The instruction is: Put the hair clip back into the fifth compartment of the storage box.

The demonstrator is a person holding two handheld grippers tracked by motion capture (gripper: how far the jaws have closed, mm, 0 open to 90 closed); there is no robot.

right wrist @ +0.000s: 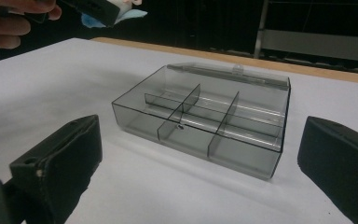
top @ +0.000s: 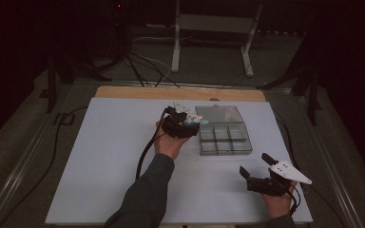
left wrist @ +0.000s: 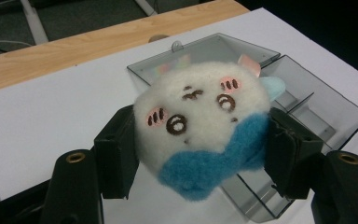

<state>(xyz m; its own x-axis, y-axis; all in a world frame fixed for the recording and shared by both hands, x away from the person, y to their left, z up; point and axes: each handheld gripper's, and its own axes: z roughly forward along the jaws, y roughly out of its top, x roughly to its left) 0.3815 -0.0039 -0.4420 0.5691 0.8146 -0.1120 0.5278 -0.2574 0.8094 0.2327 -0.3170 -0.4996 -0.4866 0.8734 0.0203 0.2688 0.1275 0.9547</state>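
Left gripper (left wrist: 200, 140) clamps plush (left wrist: 200, 121) just left of box (right wrist: 200, 121); centre over one cell, lower, release. Right gripper (right wrist: 196, 186) wide, empty.

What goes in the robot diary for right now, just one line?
left gripper: shut on plush toy | held over open box | right gripper: open | compartments: empty

No legible text, labels, brands, numbers or signs in any view; plush toy (left wrist: 200, 126) carries only an embroidered face, no lettering; smoked plastic compartment box (right wrist: 205, 123) shows no markings on lid or walls; grey plate (top: 290, 171) on the right gripper is blank; white table surface (top: 114, 156) unmarked.
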